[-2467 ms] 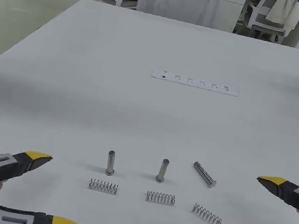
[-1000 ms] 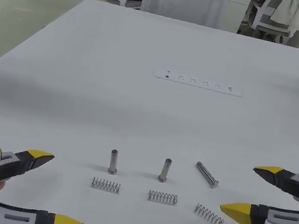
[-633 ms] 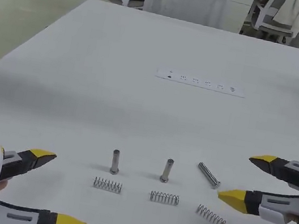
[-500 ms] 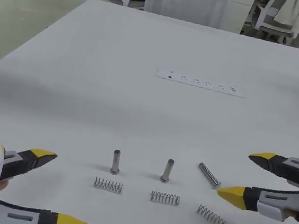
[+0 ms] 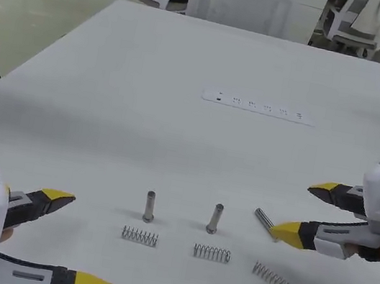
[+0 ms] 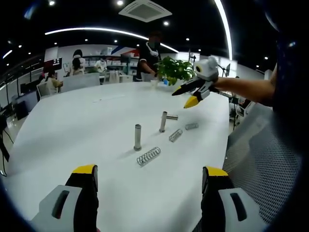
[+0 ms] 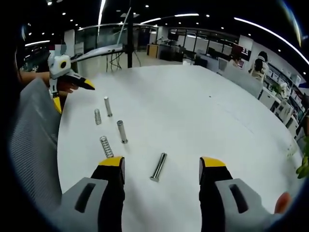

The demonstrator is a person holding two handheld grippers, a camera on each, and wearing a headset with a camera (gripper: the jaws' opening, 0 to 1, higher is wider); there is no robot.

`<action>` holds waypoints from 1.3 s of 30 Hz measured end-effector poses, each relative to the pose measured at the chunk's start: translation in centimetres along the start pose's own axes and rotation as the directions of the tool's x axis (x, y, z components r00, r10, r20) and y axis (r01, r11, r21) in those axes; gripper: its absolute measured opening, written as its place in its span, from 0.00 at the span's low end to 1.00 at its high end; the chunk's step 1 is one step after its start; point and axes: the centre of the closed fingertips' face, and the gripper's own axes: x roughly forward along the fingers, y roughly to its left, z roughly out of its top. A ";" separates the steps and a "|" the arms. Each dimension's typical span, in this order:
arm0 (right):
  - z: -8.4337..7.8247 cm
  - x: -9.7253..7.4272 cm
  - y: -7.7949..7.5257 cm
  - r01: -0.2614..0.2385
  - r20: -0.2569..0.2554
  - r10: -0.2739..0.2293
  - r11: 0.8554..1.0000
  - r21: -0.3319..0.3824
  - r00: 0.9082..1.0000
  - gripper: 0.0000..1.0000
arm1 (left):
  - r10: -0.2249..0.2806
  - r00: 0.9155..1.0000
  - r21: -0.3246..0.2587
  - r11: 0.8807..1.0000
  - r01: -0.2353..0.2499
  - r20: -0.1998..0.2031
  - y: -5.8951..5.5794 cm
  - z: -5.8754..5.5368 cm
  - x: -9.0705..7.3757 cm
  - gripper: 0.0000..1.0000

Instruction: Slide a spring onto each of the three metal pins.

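the fallen pin [image 7: 158,166], near the desk's [image 5: 145,105] front edge, is framed by the spread jaws of the right tongs [image 5: 297,209], its length roughly along them; the left tongs [image 5: 83,243], also spread, are farther.

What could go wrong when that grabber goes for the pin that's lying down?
The lying pin is round and loose on the smooth table, so it might roll away as the right gripper closes. The nearest upright pin stands close by; a bump could topple it. The spring near that gripper could get knocked aside.
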 end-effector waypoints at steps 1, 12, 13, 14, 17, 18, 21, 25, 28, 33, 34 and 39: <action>0.0 0.1 -0.1 0.000 -0.005 0.000 1.000 0.001 1.000 0.61 | 0.000 1.000 0.000 1.000 0.000 0.000 0.0 0.0 0.0 0.86; -0.2 1.7 -0.5 0.000 -0.053 0.001 1.000 0.015 0.999 0.54 | 0.003 1.000 0.001 1.000 -0.003 -0.002 0.0 -0.1 -0.2 0.86; -0.2 1.8 -0.5 -0.003 -0.057 0.004 1.000 0.018 0.998 0.53 | 0.003 1.000 0.000 1.000 -0.003 -0.002 0.0 -0.1 -0.2 0.86; -0.2 1.9 -0.5 -0.002 -0.060 0.003 1.000 0.020 0.998 0.53 | 0.003 1.000 0.000 1.000 -0.003 -0.002 0.0 -0.1 -0.2 0.86; -0.2 2.3 -0.5 -0.003 -0.069 0.005 1.000 0.022 0.998 0.51 | 0.002 1.000 -0.002 1.000 -0.002 -0.002 0.0 -0.1 -0.2 0.86; -0.3 2.4 -0.5 -0.003 -0.074 0.005 1.000 0.024 0.997 0.50 | 0.002 1.000 -0.003 1.000 -0.002 -0.002 -0.1 -0.1 -0.2 0.86; -0.4 2.7 -0.6 -0.005 -0.081 0.007 1.000 0.027 0.997 0.48 | 0.002 1.000 -0.003 1.000 -0.002 -0.004 -0.1 -0.2 -0.2 0.86; -0.8 3.3 -0.6 -0.007 -0.099 0.011 0.999 0.041 0.995 0.46 | 0.002 1.000 -0.004 1.000 -0.002 -0.005 -0.1 -0.2 -0.2 0.86; -1.1 3.7 -0.6 -0.010 -0.114 0.015 0.999 0.051 0.993 0.42 | 0.003 1.000 -0.003 1.000 -0.003 -0.006 0.0 -0.2 -0.2 0.86; -1.5 4.2 -0.6 -0.006 -0.140 0.014 0.998 0.057 0.990 0.39 | 0.001 1.000 -0.004 1.000 -0.001 -0.007 -0.1 -0.2 -0.1 0.86; -1.5 4.3 -0.6 -0.005 -0.146 0.013 0.998 0.058 0.989 0.38 | 0.000 1.000 -0.004 1.000 0.000 -0.007 -0.1 -0.3 -0.1 0.86; -1.7 4.8 -0.7 -0.005 -0.163 0.015 0.998 0.063 0.987 0.33 | -0.002 1.000 -0.005 1.000 0.002 -0.007 -0.1 -0.3 0.0 0.86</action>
